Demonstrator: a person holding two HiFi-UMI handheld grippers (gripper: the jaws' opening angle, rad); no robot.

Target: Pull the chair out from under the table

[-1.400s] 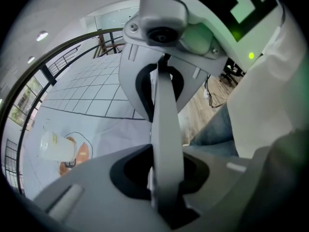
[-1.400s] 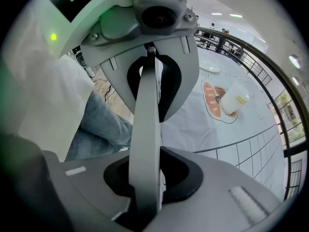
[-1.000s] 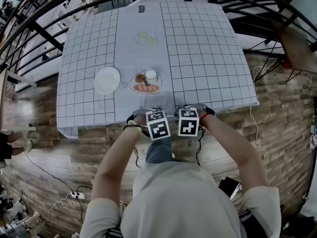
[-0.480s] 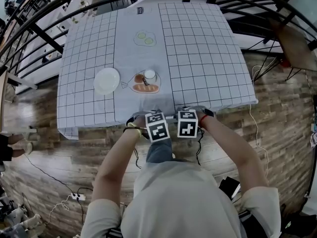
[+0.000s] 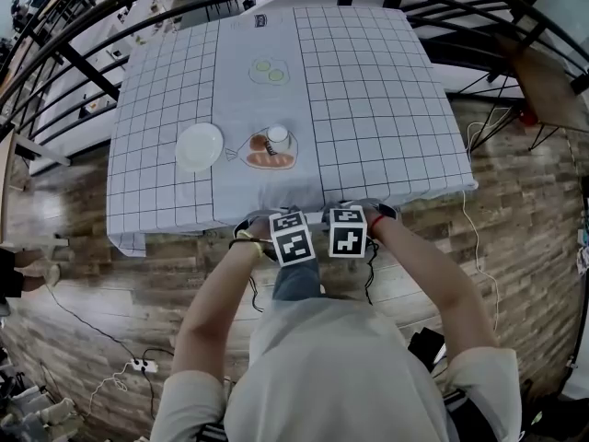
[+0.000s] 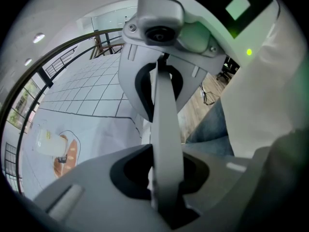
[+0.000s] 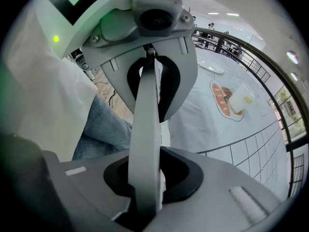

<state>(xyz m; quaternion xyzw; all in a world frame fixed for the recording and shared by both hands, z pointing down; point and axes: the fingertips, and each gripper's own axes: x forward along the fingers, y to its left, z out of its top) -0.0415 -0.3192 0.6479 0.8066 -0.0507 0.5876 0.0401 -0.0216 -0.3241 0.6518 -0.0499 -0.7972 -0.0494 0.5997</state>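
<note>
In the head view both grippers sit side by side at the near edge of the white gridded table (image 5: 368, 109), left gripper (image 5: 287, 233) beside right gripper (image 5: 350, 228). The chair is hidden beneath them and the person's arms. A thin grey bar (image 6: 164, 115), which looks like the chair's back rail, runs through my left gripper (image 6: 164, 178) across to the other gripper. The right gripper view shows the same bar (image 7: 147, 115) passing through my right gripper (image 7: 147, 178). Both pairs of jaws are closed against the bar.
A white plate (image 5: 199, 145), a cup (image 5: 278, 137) and a bread-printed mat (image 5: 269, 159) lie on the table. The person's jeans (image 5: 296, 279) are just behind the grippers. A power strip with cable (image 5: 138, 364) lies on the wooden floor. Black railing (image 5: 83, 63) curves round the table.
</note>
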